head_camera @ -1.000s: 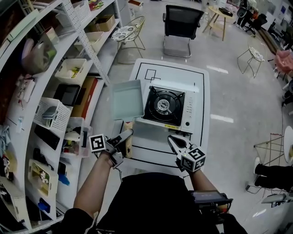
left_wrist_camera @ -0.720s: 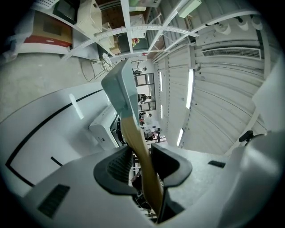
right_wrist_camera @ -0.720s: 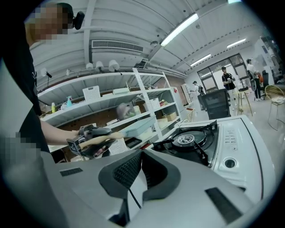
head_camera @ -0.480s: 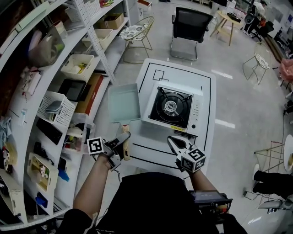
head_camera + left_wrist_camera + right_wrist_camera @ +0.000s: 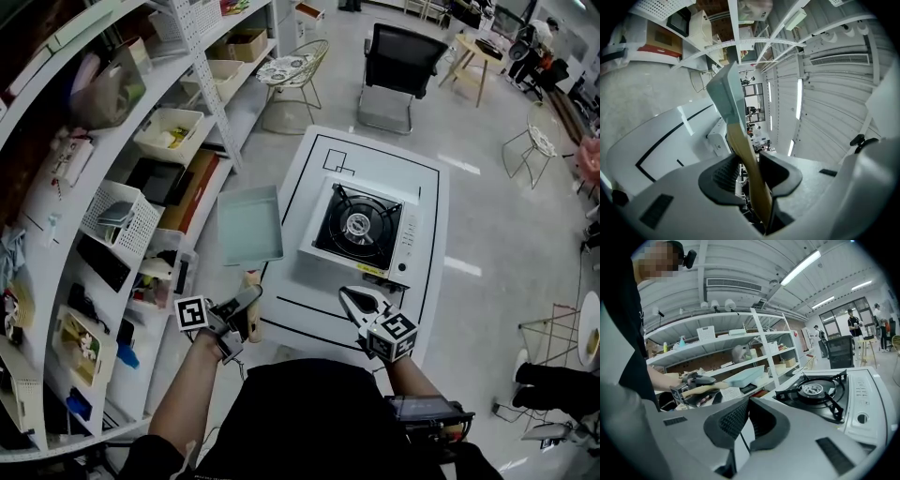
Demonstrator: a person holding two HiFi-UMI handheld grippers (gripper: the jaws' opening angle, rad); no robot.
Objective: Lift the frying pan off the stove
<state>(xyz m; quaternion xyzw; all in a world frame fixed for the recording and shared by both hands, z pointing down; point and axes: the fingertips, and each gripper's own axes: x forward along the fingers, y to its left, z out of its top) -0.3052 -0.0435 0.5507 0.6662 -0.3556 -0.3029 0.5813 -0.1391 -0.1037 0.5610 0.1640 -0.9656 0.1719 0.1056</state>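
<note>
The left gripper (image 5: 251, 295) pinches the wooden handle (image 5: 252, 321) of the frying pan (image 5: 250, 225); in the left gripper view the handle (image 5: 746, 152) runs up between the two dark pads, which press on it from either side. The pan is square and pale blue-grey and stretches straight ahead of those jaws; it is off the stove (image 5: 405, 246), level and in the air, past the table's left edge and over the floor. The right gripper (image 5: 352, 298) has its jaws pressed together with nothing between them.

To the right of the left jaws and ahead of the right jaws sits the white portable stove, its black burner grate bare. Left of the pan and close beside it stands the white shelving (image 5: 208, 98); a wire basket (image 5: 117, 217), a beige bin (image 5: 171, 131) and dark trays sit at about the pan's level. Far ahead of both jaws, beyond the table, stand a black chair (image 5: 401, 52) and a white wire chair (image 5: 292, 67).

The table (image 5: 309, 173) is white with black outlines and a small black square near its far corner; the floor (image 5: 487, 225) is pale and glossy. The right gripper view shows strip lights on a ribbed ceiling and a person standing by distant windows (image 5: 854, 324).

A yellow sticker (image 5: 371, 269) on the stove's near edge is too small to read; each gripper's cube (image 5: 190, 313) bears black square markers.
</note>
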